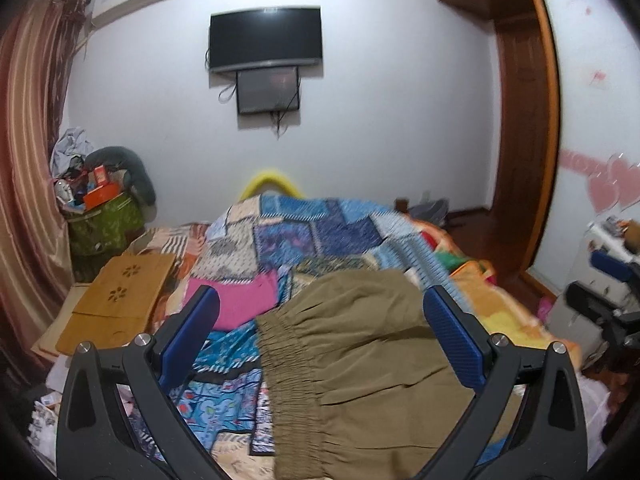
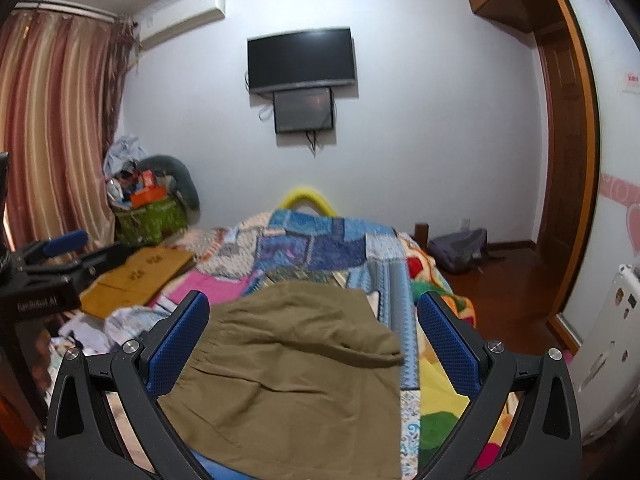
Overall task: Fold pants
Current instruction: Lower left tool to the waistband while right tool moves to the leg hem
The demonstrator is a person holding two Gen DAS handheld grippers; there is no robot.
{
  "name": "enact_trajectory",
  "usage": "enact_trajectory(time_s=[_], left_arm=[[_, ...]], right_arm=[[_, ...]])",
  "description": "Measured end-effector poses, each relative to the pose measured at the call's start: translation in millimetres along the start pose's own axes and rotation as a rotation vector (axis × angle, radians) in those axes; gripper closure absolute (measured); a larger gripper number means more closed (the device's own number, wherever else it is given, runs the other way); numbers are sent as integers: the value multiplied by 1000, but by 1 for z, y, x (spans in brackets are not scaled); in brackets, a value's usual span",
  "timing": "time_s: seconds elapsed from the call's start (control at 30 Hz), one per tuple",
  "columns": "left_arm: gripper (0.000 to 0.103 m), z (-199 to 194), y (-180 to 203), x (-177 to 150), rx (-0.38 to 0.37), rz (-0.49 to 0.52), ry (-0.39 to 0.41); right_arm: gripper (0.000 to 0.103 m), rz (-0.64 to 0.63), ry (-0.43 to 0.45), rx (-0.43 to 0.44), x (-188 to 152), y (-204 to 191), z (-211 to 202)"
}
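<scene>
Olive pants (image 1: pixel 360 360) lie on the patchwork quilt (image 1: pixel 304 232). We find left gripper (image 1: pixel 320 320) and right gripper (image 2: pixel 314 328) both wide, holding nothing. Housing lettering is blurred, unreadable.

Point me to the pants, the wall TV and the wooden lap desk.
pants (image 2: pixel 288 368), right wrist view, middle of the olive fabric.
wall TV (image 1: pixel 266 36), left wrist view, centre of the dark screen.
wooden lap desk (image 1: pixel 128 284), left wrist view, top board near the flower cutouts.
</scene>
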State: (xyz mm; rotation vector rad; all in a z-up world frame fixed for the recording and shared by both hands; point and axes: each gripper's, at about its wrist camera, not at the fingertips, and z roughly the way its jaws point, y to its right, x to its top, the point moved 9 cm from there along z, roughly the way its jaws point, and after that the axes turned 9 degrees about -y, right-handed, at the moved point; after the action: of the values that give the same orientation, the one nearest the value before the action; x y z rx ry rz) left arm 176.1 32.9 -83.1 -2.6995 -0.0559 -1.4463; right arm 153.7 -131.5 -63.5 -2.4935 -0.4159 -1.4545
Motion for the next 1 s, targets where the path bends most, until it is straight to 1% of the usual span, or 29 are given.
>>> enact_trajectory(time_s=[0.07,0.13,0.23,0.4,0.5,0.57,0.6,0.67,0.7,0.73,0.87,0.93,1.0], left_arm=[[0,25,-7,-3,21,5,-47],[0,48,-11,-7,23,7,-89],[0,89,-21,-19,23,4,-178],[0,153,-37,-47,25,14,-327],[0,184,-46,-62,36,20,-396],[0,202,-52,-74,34,16,-444],[1,209,-55,-78,28,13,-464],[8,222,-58,-89,21,12,-506],[13,227,-57,-93,17,18,-529],[15,232,-58,-96,10,24,-547],[17,245,-57,-108,-3,43,-588],[17,249,-56,-110,-18,46,-589],[17,251,-55,-111,-29,55,-590]], right_arm=[[0,4,-41,-21,-8,12,18],[0,7,-78,-36,-15,24,34],[0,8,-154,-56,-31,42,63],[1,19,-284,-69,-60,72,108],[1,22,-355,-81,-79,86,134],[3,14,-391,-84,-90,94,150],[5,10,-408,-83,-94,97,158],[9,9,-443,-78,-102,103,173],[14,9,-460,-74,-105,107,181],[17,8,-480,-73,-109,110,189],[28,-2,-532,-70,-117,118,212],[38,-18,-537,-54,-117,119,221],[39,-33,-547,-36,-118,121,231]])
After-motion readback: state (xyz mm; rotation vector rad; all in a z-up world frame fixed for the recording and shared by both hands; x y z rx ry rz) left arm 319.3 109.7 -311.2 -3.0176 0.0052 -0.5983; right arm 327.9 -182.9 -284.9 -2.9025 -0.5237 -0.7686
